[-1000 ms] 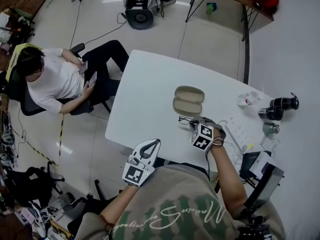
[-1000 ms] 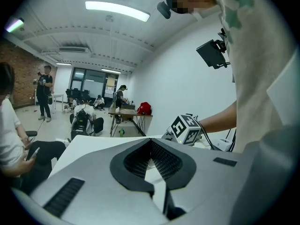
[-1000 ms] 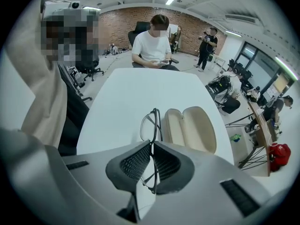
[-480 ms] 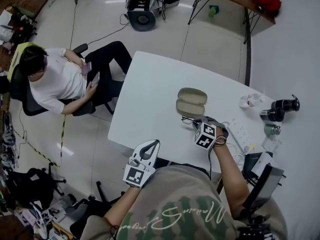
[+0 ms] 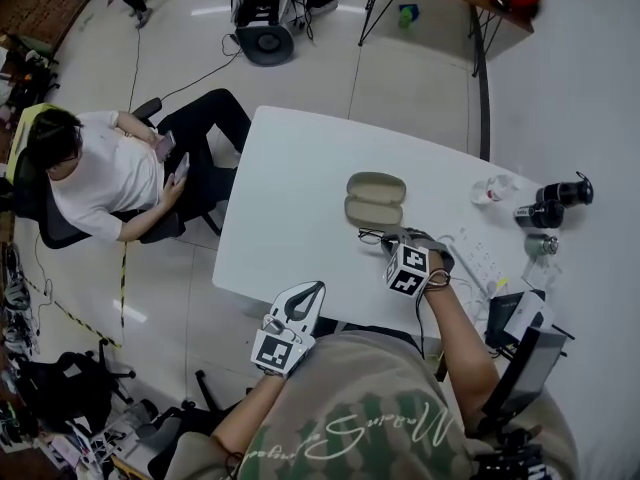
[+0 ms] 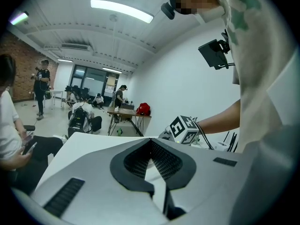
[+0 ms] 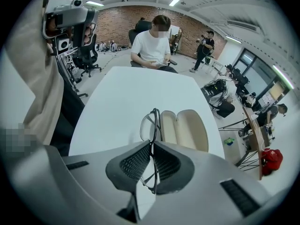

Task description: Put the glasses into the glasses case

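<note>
Probably an open-plan office or lab: a white counter [image 5: 290,208], rolling office chairs [image 7: 88,55], brick wall [image 7: 136,20], ceiling strip lights [image 6: 122,11], cables [image 5: 205,68] trailing over the floor [image 5: 400,78].

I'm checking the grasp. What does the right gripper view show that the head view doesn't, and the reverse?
Only the right gripper view: the right gripper shut on the frame of the glasses. Only the head view: the left gripper, held by the near edge of the table, and the power strip. Both: the glasses beside the open case on the white table, and a seated person.
</note>
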The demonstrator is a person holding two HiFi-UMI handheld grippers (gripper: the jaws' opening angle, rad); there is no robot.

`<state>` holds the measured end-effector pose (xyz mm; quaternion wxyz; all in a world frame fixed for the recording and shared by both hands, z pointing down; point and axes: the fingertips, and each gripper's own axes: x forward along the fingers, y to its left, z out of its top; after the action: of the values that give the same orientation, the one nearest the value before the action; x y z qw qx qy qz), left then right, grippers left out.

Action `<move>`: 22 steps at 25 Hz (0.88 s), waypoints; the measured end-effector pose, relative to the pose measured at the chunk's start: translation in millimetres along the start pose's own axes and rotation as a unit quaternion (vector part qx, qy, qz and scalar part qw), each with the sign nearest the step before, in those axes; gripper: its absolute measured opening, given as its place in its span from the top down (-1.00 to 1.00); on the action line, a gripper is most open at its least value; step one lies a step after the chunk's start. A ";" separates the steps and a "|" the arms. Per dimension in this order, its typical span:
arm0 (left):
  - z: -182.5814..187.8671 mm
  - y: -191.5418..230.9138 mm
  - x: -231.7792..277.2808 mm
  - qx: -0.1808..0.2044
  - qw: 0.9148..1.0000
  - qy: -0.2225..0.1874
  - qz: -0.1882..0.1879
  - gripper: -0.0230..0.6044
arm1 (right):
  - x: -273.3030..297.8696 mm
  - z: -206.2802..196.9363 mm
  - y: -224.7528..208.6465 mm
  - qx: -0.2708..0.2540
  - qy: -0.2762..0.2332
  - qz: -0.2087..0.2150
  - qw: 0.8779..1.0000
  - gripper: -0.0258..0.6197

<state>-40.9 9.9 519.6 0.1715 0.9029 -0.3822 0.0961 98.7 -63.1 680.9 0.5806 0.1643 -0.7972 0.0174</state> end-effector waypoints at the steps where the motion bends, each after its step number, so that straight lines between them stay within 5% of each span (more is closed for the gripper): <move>1: 0.1 1.8 -0.2 0.001 1.000 0.000 0.004 0.90 | 0.4 -0.5 -0.7 0.001 -0.001 -0.001 1.000 0.83; 22: 0.6 -0.9 3.3 -0.011 0.999 -0.003 0.037 0.90 | 11.6 1.7 -31.6 -0.014 -0.008 0.000 1.000 0.83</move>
<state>-37.9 8.1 519.9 0.1765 0.8865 -0.4170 0.0957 102.9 -96.2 685.9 0.5761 0.1567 -0.8022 0.0049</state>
